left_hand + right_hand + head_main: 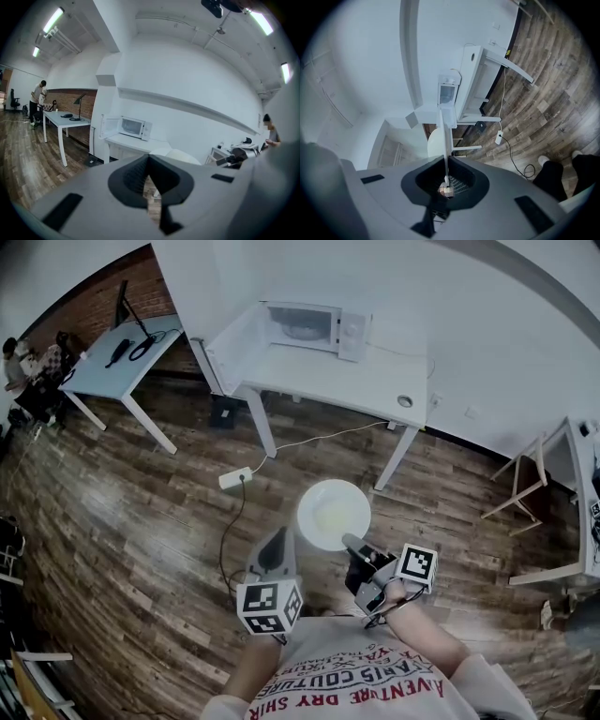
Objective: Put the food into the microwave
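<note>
Currently right tongs (351, 543) pinch plate (334, 514) at near rim, aloft, well short of open microwave (314, 327) on worktop (323, 376); left tongs (274, 538) closed, empty; plate likely stiff, breakable, tip-prone, so keep rim hold level.

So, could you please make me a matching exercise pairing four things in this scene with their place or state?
Things:
1. plate
2. microwave
3. power strip
4. left claw

Place or state:
A. lying on the wooden floor
B. shut, with nothing in it
C. on the white table, door open
D. held by its rim in the right claw

Pairs: 1-D, 2-C, 3-A, 4-B
</note>
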Demonstrator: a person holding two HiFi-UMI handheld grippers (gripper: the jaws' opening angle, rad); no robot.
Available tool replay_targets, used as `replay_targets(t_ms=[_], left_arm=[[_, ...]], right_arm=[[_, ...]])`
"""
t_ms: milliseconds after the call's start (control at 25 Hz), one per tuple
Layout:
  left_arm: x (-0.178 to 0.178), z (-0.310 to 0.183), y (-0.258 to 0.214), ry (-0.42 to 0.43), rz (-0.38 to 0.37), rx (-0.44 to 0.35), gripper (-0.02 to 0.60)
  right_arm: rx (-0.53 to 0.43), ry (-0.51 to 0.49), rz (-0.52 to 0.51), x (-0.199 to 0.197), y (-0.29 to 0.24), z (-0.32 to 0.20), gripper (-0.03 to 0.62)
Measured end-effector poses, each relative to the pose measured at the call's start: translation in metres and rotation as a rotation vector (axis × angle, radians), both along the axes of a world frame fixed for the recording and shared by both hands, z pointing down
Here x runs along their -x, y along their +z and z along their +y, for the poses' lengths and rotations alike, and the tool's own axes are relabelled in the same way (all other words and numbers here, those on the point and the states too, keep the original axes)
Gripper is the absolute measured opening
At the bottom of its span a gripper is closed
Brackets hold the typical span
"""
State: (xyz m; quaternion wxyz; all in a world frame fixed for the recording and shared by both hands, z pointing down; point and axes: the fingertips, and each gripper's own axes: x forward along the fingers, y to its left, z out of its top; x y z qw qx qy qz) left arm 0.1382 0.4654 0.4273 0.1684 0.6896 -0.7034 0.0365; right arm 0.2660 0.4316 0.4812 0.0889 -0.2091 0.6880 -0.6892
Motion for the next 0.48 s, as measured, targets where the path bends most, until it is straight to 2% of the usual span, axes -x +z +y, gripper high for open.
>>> replay_targets(t_ms=[240,480], left_arm=[[0.034,-0.045,0.004,0.012,0.006,0.005,0.003],[0.092,-0.133,-0.006,0.052,0.009,-0.009,0.003]], right_arm=[[0.022,0.007,0.021,0.031,0.01,-0.036,0.022],[0.019,0.053,-0.011,0.078,-0.001,-0.112,0.021]])
